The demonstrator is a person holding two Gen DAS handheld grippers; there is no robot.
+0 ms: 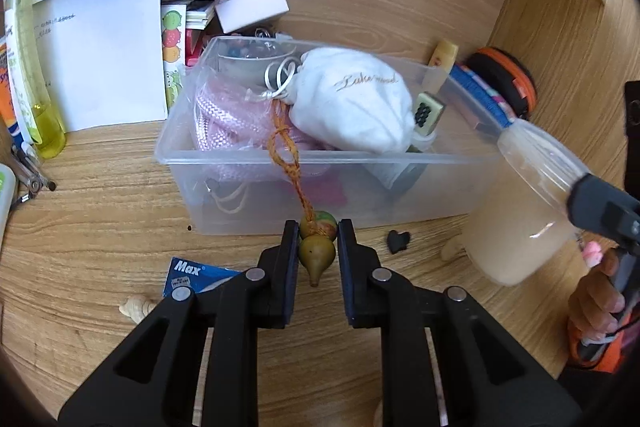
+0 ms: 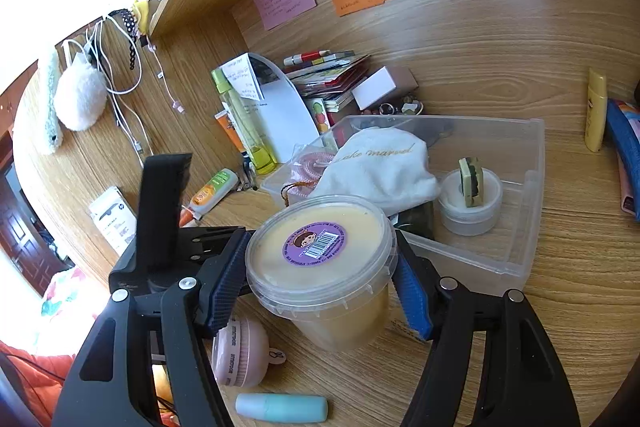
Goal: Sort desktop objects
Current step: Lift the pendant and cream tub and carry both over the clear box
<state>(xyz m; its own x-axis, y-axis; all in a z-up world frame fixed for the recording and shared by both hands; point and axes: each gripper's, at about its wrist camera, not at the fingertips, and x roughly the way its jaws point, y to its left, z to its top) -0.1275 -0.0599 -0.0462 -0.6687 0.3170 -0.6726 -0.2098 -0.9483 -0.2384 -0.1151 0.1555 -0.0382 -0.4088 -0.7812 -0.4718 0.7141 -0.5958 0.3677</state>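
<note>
Gripping with our left gripper (image 1: 318, 233), we have its two fingers closed narrowly on a small gourd charm (image 1: 317, 247). The pads press on the waist between its two bulbs. The gourd hangs just in front of the clear plastic bin (image 1: 224, 163), above the wooden desk (image 1: 100, 219). Its long axis runs roughly toward and away from the camera, with the pointed tip facing back at us and the smaller, mottled bulb toward the bin. From that bulb an orange braided cord (image 1: 286, 155) climbs over the bin's front rim and goes inside, beside a white cloth pouch (image 1: 352, 99) and a pink mesh bag (image 1: 232, 123).

Our right gripper (image 2: 320, 279) is spread wide around a lidded plastic tub (image 2: 324, 267) of pale yellow contents, with a blue-padded finger (image 2: 414, 303) on each side at the rim. The tub sits upright in the right wrist view, its purple barcode sticker (image 2: 316, 243) facing up. In the left wrist view it appears tilted, off to the right of the bin. Inside the bin a mahjong tile (image 2: 471, 182) stands on edge on a small white jar (image 2: 470, 209).
</note>
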